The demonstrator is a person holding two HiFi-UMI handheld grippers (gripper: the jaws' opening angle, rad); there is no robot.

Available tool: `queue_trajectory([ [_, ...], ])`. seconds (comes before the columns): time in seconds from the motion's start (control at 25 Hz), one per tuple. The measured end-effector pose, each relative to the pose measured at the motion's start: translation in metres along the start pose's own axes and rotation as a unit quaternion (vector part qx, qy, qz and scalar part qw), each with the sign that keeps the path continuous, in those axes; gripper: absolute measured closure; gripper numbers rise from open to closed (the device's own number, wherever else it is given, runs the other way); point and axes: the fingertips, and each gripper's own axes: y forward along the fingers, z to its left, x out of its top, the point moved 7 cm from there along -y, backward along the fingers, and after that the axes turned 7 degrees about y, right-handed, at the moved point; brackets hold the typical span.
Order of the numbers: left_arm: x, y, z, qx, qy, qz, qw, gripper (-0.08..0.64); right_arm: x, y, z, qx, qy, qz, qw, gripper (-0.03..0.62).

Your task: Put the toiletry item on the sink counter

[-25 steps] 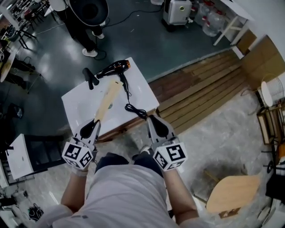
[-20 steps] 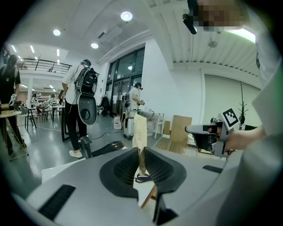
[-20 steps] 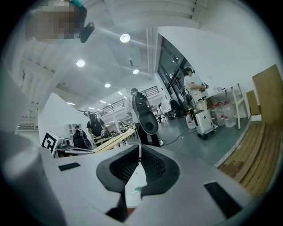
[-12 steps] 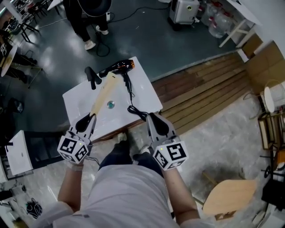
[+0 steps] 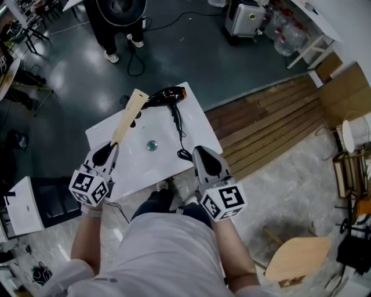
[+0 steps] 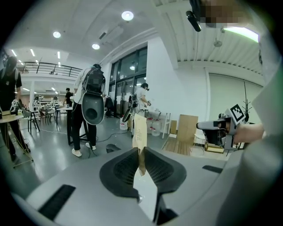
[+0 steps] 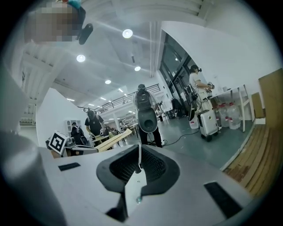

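A long, flat, pale wooden toiletry item (image 5: 126,119) slants over the left part of the white sink counter (image 5: 165,159), and its far tip reaches past the counter's back edge. My left gripper (image 5: 107,152) is shut on its near end. In the left gripper view the wooden item (image 6: 139,131) stands up from between the left gripper (image 6: 140,153) pads. My right gripper (image 5: 204,155) hovers at the counter's front right corner, shut with nothing in it; the right gripper view shows the right gripper (image 7: 139,165) pads together.
A black hair dryer (image 5: 168,94) lies at the counter's back, and its cord (image 5: 179,132) trails to the front edge. A round drain (image 5: 152,145) sits mid-counter. A person (image 5: 116,14) stands beyond. Wooden planks (image 5: 272,116) lie to the right, a wooden seat (image 5: 298,258) to the near right.
My left gripper has moved left, swinging the wooden item from the counter's middle to its left side; the drain now shows. The right gripper has hardly moved.
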Motion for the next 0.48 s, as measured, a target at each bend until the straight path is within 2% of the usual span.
queue_trajectory([
  [0.48, -0.031, 0.006, 0.112, 0.005, -0.059, 0.0, 0.9983, 0.508, -0.008, 0.094, 0.053, 0.016, -0.017, 0.024, 0.999, 0.565],
])
